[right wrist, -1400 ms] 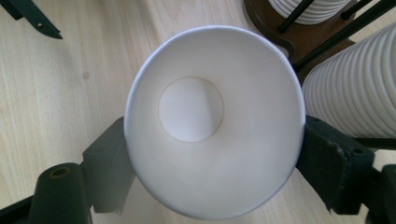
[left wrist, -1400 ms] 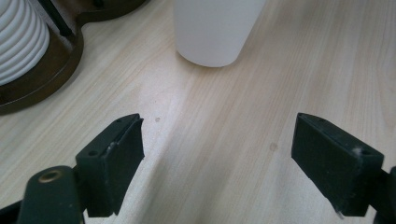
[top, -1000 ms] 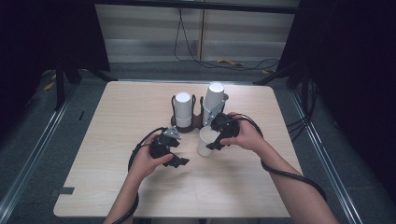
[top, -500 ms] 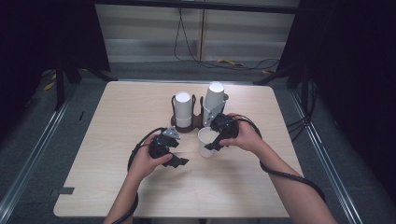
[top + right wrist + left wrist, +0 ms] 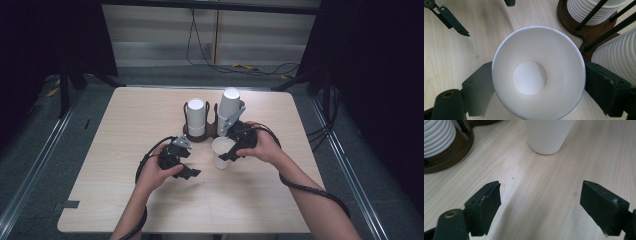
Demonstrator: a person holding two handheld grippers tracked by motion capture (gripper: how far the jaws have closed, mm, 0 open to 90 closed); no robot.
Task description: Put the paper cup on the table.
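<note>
A single white paper cup (image 5: 220, 150) stands upright on the wooden table (image 5: 125, 130), mouth up and empty (image 5: 529, 77). My right gripper (image 5: 227, 150) is open, one black jaw on each side of the cup, just under its rim (image 5: 539, 75). My left gripper (image 5: 187, 170) rests low over the table to the cup's left, open with nothing between its jaws (image 5: 541, 187). It faces the cup's base (image 5: 547, 135). Behind the cup, a dark brown holder (image 5: 200, 135) carries two stacks of white cups (image 5: 196, 115) (image 5: 230, 107).
The holder's base (image 5: 571, 22) and its thin black rods stand right behind the cup, close to my right jaw. Cables trail from both grippers over the table. Bare wood lies to the left, to the right and along the near edge.
The right gripper and the cup have settled very slightly toward the near side. The left gripper has barely moved.
</note>
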